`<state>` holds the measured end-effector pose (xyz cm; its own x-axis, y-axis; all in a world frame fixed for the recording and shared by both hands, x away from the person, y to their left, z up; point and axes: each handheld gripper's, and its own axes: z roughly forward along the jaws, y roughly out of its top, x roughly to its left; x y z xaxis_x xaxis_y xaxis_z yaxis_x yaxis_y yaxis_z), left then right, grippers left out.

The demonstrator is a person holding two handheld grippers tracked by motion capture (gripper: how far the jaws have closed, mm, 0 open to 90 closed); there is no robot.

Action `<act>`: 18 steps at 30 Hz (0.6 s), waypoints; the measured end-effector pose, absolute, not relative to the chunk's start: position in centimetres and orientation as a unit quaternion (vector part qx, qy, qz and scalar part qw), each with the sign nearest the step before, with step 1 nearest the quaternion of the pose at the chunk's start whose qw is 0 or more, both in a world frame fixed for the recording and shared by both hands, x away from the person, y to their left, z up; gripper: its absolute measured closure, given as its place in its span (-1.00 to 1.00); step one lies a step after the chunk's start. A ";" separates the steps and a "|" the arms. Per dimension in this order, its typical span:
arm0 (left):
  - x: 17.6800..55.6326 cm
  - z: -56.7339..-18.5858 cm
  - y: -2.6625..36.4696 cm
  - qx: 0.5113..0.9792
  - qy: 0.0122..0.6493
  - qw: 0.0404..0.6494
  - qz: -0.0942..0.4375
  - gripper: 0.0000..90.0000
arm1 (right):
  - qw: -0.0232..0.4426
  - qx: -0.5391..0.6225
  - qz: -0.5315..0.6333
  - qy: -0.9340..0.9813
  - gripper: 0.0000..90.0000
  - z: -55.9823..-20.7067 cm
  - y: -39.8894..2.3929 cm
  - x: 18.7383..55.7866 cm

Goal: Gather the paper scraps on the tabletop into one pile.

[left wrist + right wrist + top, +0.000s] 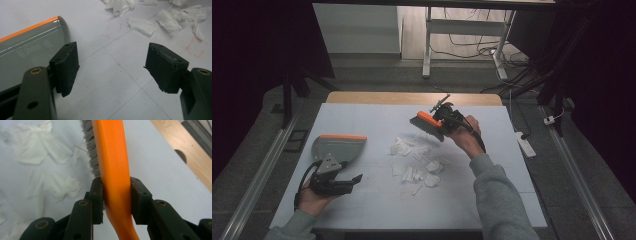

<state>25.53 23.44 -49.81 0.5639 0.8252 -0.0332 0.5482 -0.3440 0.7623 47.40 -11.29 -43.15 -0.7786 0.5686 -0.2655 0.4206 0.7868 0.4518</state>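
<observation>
A: Item one, brush (428,124)?
B: Orange handle, grey bristles. Pinched by the handle in the right gripper (116,200), jaws pressed on both sides. Held above the far side of the table (362,210), just beyond the paper scraps (417,162).

A: Item two, dustpan (337,147)?
B: Grey, orange lip. Lies flat at the left, well apart from the scraps. Left gripper (112,72) rests just beside it, jaws spread wide, nothing between them.

A: Item three, scraps?
B: White crumpled tissue, loose pile mid-table, light.

A: Risks?
B: Pan is unheld; I judge a sweep toward it could push it away or drive scraps under the lip. A fast stroke could scatter the tissue off the table. Handle is smooth and curved; bristle pressure could twist the brush in the grip.
</observation>
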 end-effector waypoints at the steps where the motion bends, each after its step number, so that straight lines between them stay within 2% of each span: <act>1: 25.5 -49.8 23.5 0.799 0.430 0.379 0.183 -0.38 | 0.202 0.268 0.185 0.924 0.49 -43.3 -11.1 47.7; 10: 25.5 -49.9 23.6 0.799 0.428 0.382 0.181 -0.38 | 0.227 0.260 0.144 0.927 0.49 -44.7 -8.8 50.5; 18: 25.6 -50.0 23.5 0.799 0.426 0.385 0.176 -0.37 | 0.220 0.246 0.123 0.936 0.49 -45.8 -7.7 51.1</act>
<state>25.60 23.48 -49.98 0.5745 0.8172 -0.0466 0.5459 -0.3401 0.7657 51.07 -7.67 -45.79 -0.7824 0.5149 -0.3502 0.4064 0.8484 0.3392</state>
